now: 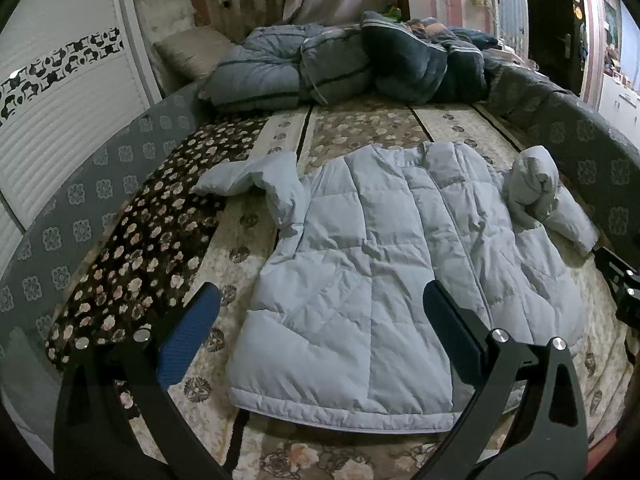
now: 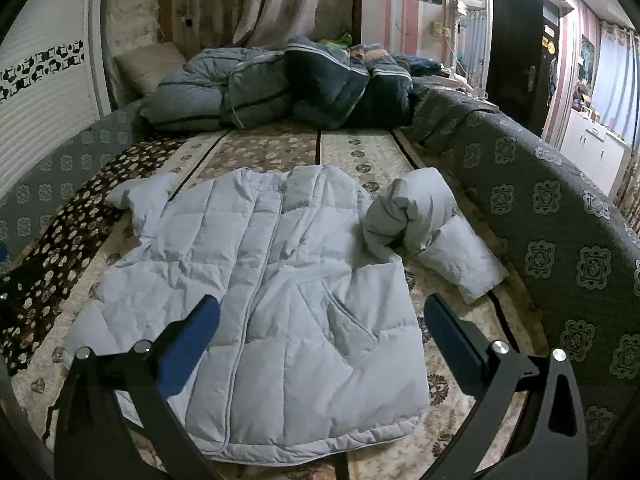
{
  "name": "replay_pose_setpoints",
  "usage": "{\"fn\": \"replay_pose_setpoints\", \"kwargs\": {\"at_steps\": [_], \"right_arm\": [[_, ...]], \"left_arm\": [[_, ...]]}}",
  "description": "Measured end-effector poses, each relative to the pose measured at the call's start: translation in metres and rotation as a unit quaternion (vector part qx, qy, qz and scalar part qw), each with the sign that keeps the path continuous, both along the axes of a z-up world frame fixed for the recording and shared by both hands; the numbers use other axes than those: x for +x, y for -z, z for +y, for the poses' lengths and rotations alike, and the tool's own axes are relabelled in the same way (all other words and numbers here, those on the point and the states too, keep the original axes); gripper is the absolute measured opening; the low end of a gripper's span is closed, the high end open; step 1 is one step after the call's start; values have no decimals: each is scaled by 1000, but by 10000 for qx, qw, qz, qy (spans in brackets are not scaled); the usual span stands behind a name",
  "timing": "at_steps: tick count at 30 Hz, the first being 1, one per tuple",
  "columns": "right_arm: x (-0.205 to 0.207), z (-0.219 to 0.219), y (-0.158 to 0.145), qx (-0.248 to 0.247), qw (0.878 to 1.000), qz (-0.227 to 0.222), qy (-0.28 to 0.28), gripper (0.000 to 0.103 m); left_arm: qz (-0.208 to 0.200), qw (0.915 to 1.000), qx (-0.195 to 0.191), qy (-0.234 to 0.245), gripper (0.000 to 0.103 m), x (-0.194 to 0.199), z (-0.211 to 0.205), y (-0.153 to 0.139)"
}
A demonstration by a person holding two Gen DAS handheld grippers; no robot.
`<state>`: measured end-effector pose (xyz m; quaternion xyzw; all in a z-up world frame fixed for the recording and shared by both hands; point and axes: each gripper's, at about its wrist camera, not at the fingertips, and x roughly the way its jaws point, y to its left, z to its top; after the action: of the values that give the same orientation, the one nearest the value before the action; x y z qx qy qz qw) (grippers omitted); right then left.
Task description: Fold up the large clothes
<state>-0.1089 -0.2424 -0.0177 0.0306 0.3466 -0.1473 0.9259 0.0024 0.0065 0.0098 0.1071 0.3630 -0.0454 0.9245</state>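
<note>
Lay flat on bed: jacket. Hung above, spread wide, empty: left gripper, right gripper.

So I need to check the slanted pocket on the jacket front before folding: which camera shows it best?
The right wrist view: the pocket opens clearly on the jacket, between the open right gripper fingers. In the left wrist view I cannot make it out.

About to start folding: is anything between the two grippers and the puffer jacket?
Nothing visible: the left gripper and right gripper hover open over the jacket, spread bare on the bed.
</note>
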Motion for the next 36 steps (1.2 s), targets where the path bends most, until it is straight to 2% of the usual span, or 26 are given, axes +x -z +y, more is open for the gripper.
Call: {"fn": "replay_pose_setpoints", "kwargs": {"at_steps": [16,36], "right_arm": [[1,0,-1,-33,10000,1,-45,102],[1,2,-2,-30,10000,1,-53,102]], "left_arm": [[68,9999,-104,-63,100,11,9,11],[53,10000,-18,-64,100,12,11,13]]}}
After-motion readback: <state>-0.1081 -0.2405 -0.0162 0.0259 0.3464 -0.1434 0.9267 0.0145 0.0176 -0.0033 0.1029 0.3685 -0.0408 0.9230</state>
